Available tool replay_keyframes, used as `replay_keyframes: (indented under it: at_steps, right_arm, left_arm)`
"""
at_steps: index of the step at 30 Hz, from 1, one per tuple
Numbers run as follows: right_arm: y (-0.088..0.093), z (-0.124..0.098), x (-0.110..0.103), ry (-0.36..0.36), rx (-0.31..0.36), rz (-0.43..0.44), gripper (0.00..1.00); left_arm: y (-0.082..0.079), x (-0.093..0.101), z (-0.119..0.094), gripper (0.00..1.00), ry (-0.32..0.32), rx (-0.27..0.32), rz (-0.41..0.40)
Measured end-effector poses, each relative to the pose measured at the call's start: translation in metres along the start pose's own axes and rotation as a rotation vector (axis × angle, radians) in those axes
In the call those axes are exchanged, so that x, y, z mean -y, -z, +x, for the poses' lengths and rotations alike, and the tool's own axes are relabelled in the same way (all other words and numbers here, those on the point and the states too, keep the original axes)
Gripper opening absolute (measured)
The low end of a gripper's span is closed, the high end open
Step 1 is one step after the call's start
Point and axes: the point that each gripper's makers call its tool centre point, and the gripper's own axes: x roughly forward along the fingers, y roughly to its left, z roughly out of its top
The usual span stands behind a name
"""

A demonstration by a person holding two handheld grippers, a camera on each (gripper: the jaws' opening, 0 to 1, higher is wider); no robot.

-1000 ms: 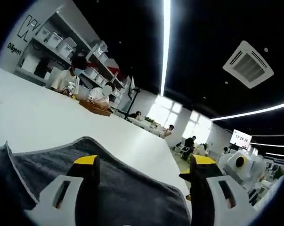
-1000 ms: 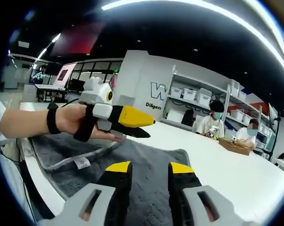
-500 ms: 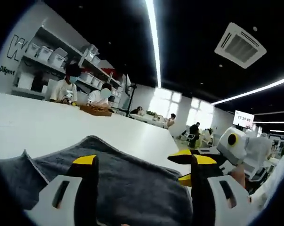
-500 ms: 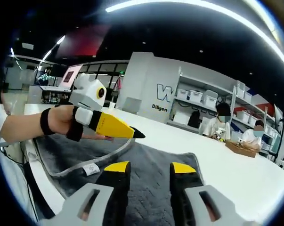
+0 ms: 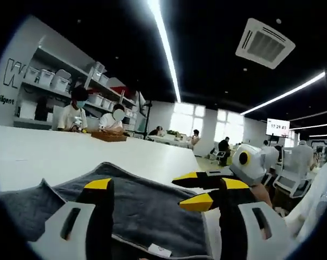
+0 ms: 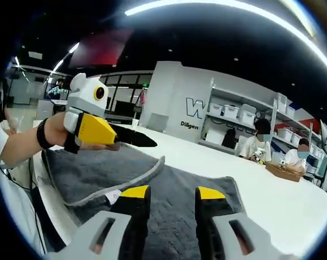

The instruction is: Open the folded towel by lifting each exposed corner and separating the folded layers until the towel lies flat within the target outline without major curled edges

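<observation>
Low, close views across towel (image 5: 147, 200)

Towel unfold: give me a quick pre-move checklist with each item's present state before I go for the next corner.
1. Left gripper empty: ok, jaws stand apart above the towel, nothing between them.
2. Right gripper empty: ok, jaws apart over the grey cloth.
3. Grippers apart from each other: ok, in the right gripper view the left one hovers off to the side, clear of the right jaws.
4. Towel fully opened: not ok, a folded layer with a pale hemmed edge lies on top.
5. Care tag exposed near that edge: ok, useful landmark.
6. Towel inside target outline: cannot tell, no outline is visible on the white table.
</observation>
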Motion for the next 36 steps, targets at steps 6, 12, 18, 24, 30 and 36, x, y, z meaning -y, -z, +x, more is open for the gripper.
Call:
replay_keyframes:
  at_steps: [6, 12, 18, 24, 30, 36]
  right_arm:
    - [-0.007, 0.002, -0.006, -0.022, 0.016, -0.005, 0.29]
    - [-0.007, -0.001, -0.008, -0.025, 0.003, -0.029, 0.29]
    - [-0.012, -0.005, -0.01, -0.041, 0.026, -0.013, 0.3]
    - [-0.014, -0.006, -0.013, -0.048, 0.025, -0.023, 0.3]
    - [-0.014, -0.007, -0.014, -0.047, 0.019, -0.029, 0.29]
    - [-0.015, -0.009, -0.016, -0.059, 0.025, -0.019, 0.3]
  left_arm:
    - [-0.005, -0.002, -0.022, 0.77, -0.018, 0.031, 0.015]
    - [0.004, -0.006, -0.041, 0.76, -0.058, 0.026, 0.018]
    - [0.016, -0.005, -0.056, 0.76, -0.096, 0.01, 0.013]
    - [0.026, 0.001, -0.069, 0.76, -0.121, -0.001, 0.023]
    - [0.034, 0.007, -0.075, 0.73, -0.135, -0.002, 0.011]
    - [0.043, 0.011, -0.082, 0.73, -0.187, -0.031, 0.023]
